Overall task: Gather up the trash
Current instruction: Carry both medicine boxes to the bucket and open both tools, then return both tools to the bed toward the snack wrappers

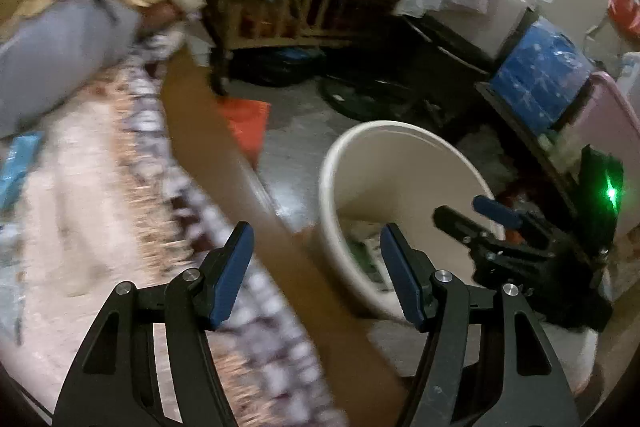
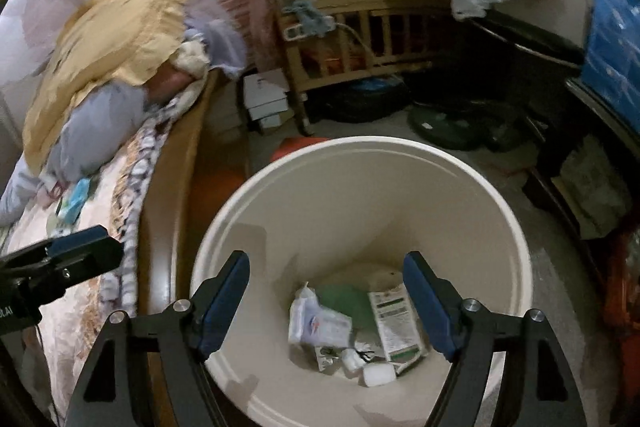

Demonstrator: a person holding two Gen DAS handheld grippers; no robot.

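Above the round cream plastic bucket (image 2: 362, 163), the right gripper (image 2: 326, 301) is hanging with its flat blue-padded jaws spread wide and nothing between them. Down on the smooth bucket floor the trash is lying in a loose heap: a crinkled white wipes packet (image 2: 318, 325), a flat printed carton (image 2: 394, 321), a soft green wrapper (image 2: 348, 301) and small white wads (image 2: 378, 375).

Left of the bucket, the left gripper (image 1: 318, 277) is hovering over the glossy brown wooden bed rail (image 1: 224, 167), its jaws also standing apart and empty. Beyond that rail a patterned woven bedspread (image 1: 80, 163) is covering the bed, with a ruffled yellow pillow (image 2: 116, 39) at its far end. Behind the bucket a slatted wooden crib (image 2: 360, 15) is holding cluttered items.
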